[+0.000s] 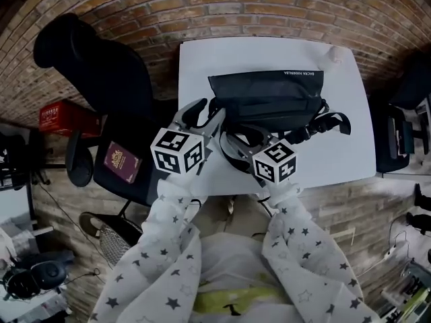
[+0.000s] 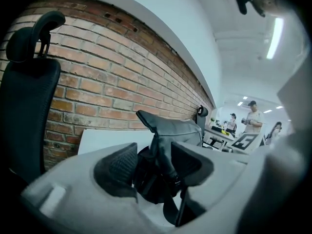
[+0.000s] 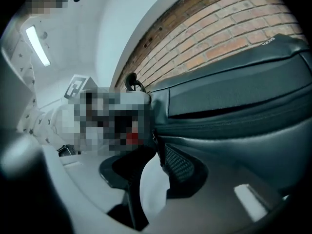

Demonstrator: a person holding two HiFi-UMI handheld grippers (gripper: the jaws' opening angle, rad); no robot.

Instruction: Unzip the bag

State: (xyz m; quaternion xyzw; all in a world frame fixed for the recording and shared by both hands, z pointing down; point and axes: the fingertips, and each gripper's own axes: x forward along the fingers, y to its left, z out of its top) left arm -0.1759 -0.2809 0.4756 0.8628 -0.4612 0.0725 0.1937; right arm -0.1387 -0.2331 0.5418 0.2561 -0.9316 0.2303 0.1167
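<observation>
left gripper (image 2: 153, 167): jaws wide, pads not pinching. the near end of the bag (image 1: 266, 93) and its dark strap stuff sit between them, loose. right gripper (image 3: 148, 172): jaws also wide, only bare white table (image 1: 202, 59) in the gap. what looks like the zip's end (image 3: 156, 139) is just beside the upper pad, prob not touching.

bag lies flat on the table's middle, long side across, brick wall (image 1: 135, 12) behind it. its strap (image 1: 333, 121) trails off on my right. both grippers are at the near-left end of it, close together.

progress, as i read it: nothing done yet. in the right gripper view the zip line (image 3: 229, 126) runs along the bag w/ no gap, so i'd say it's closed end to end, tho i can't see the far end. no hold on bag or puller atm.

left to do: pin the bag end w/ the left, pinch the puller w/ the right, run it the whole length.
</observation>
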